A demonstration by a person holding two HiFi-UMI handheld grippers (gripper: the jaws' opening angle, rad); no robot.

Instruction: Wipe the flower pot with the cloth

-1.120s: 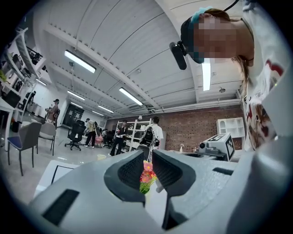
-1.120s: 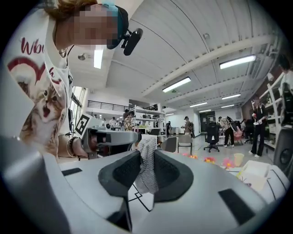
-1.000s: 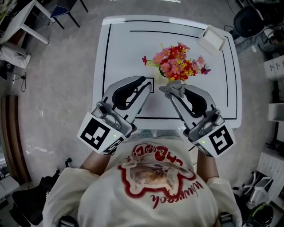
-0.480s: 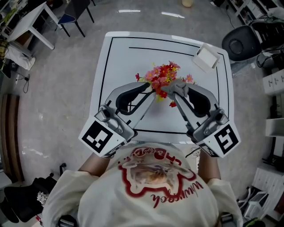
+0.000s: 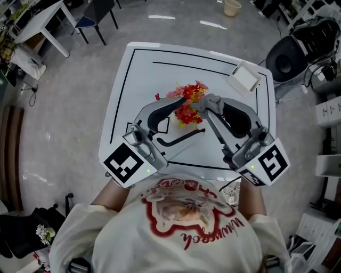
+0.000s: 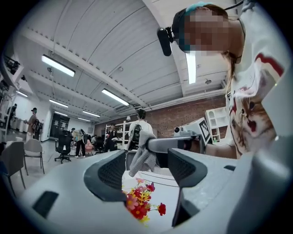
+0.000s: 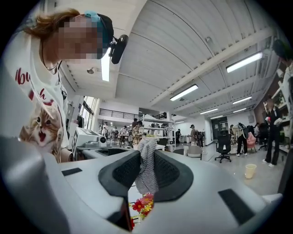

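A bunch of red, pink and yellow flowers stands mid-table; the pot under it is hidden by the blooms and the grippers. My right gripper is shut on a grey cloth, which hangs between its pads just right of the flowers. My left gripper reaches the flowers from the left. Its jaws are opening, spread wide, with nothing pressed between them. Through that gap I see the flowers below and the cloth beyond.
The white table carries black rectangle lines. A white box lies at its back right corner. A black chair stands off the right side, a small bucket on the floor behind. People and chairs fill the room's background.
Both grippers have moved forward to the flowers, left and right of them. The left gripper's jaws, shut before, now stand spread apart. The right gripper keeps the cloth.
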